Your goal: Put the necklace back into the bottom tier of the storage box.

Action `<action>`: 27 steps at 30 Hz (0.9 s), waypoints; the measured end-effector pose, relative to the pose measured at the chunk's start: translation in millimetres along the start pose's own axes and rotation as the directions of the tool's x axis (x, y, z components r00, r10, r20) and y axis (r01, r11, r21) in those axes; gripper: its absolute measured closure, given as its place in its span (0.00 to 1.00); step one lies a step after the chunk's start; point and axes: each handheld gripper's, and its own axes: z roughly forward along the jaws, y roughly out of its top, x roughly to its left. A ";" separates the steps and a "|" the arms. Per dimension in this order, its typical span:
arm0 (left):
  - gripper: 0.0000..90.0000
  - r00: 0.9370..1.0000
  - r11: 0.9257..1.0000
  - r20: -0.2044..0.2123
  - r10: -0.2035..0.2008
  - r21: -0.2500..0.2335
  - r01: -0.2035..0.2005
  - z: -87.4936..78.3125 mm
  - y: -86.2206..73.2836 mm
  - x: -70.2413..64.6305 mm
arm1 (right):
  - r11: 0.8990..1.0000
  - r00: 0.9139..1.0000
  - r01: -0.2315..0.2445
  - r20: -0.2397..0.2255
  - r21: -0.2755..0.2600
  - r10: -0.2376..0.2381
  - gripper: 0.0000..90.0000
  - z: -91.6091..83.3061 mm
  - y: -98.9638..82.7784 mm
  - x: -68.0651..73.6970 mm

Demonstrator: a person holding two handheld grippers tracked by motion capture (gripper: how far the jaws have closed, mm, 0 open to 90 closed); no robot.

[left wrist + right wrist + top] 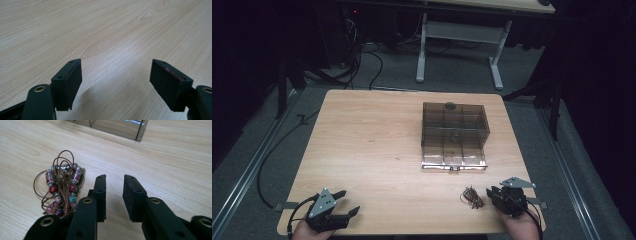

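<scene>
A beaded bracelet [61, 188] of glossy red, pink and teal beads on looped brown cord lies bunched on the pale wood-grain bench [372, 145], near its right front edge. Just to its right the right gripper [114, 185] has matte black fingers slightly apart, gripping nothing. Farther back stands a smoky translucent compartment box [455, 131]. At near left, the left gripper [116, 72] has fingers spread wide over bare wood.

Ahead of the left gripper [343, 202] the table [372, 140] lies bare and passable; just left of the right gripper [493, 192] sits a beaded cord bundle [472, 197]; beyond it, the smoky compartment box [455, 135] blocks the way.
</scene>
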 end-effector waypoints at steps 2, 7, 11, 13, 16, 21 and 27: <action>0.29 1.000 1.000 0.000 0.000 -0.003 0.000 -0.1 -0.1 -0.1 | 0.999 1.000 0.004 0.004 0.032 -0.004 0.77 -0.1 3.8 0.9; 0.29 1.000 1.000 0.005 0.004 -0.002 -0.004 -0.1 -0.1 -0.3 | 0.994 1.000 0.026 0.004 0.105 -0.026 0.76 -1.0 13.3 5.4; 0.29 1.000 1.000 0.009 0.006 0.000 -0.006 -0.2 -0.2 -0.4 | 0.985 0.999 0.046 -0.013 0.169 -0.044 0.76 0.1 20.5 6.8; 0.29 1.000 1.000 0.012 0.008 0.002 -0.008 -0.1 -0.1 -0.4 | 0.978 0.999 0.050 -0.019 0.201 -0.047 0.76 0.8 23.4 7.6; 0.29 1.000 1.000 0.017 0.014 0.005 -0.014 -0.1 0.0 -0.4 | 0.966 0.997 0.074 -0.026 0.246 -0.070 0.75 2.0 27.4 9.5; 0.29 1.000 1.000 0.019 0.021 0.006 -0.021 -0.1 -0.3 -1.4 | 0.944 0.996 0.090 -0.043 0.319 -0.080 0.72 5.3 33.1 12.0; 0.29 0.999 1.000 0.024 0.022 0.006 -0.023 -0.7 -0.5 -1.2 | 0.909 0.994 0.105 -0.070 0.403 -0.083 0.69 8.7 39.3 12.6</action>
